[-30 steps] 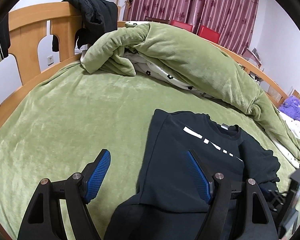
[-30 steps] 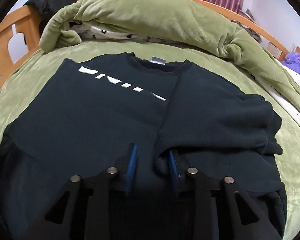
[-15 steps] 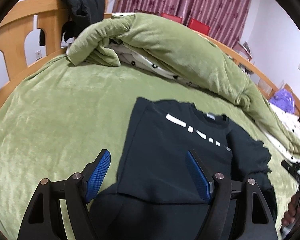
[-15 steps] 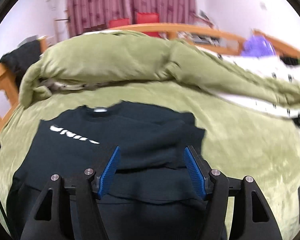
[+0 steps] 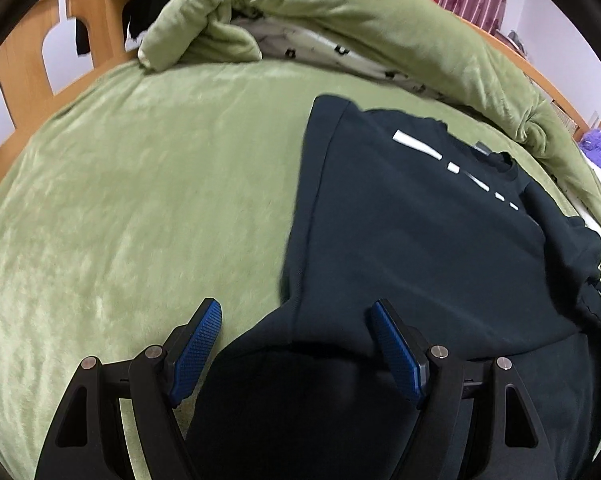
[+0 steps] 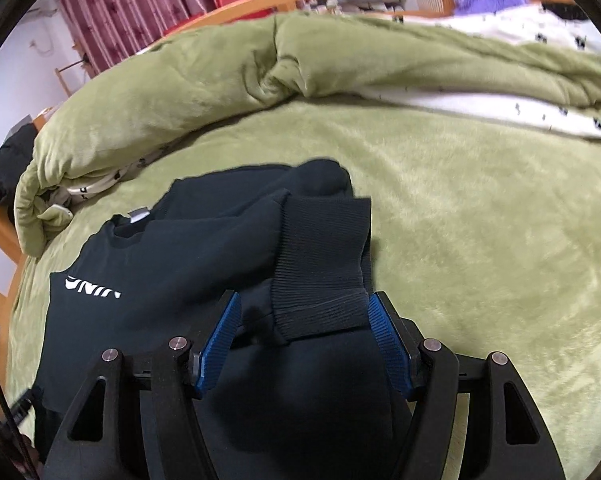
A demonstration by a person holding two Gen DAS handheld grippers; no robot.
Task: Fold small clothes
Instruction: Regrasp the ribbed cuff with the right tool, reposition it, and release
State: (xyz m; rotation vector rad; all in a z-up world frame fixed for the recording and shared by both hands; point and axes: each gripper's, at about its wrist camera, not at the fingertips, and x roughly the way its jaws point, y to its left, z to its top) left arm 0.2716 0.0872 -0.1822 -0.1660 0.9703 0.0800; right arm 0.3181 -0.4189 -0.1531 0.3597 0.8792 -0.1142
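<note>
Bed (image 5: 120, 200) with green plush cover, rumpled green duvet (image 5: 340, 12) heaped along the far side. Dark sweatshirt (image 5: 400, 240) lies flat on the bed, white lettering up, one sleeve folded across the chest. Left gripper (image 5: 296, 344) wide open over the sweatshirt's left lower edge, gripping nothing. Right gripper (image 6: 304, 336) open, ribbed cuff (image 6: 324, 264) between its jaws, pads not clamping it.

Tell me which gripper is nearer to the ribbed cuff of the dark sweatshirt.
Right. The right gripper has the ribbed cuff lying between its open fingers. The left gripper hangs over the sweatshirt's opposite lower edge, by the green bedcover.
</note>
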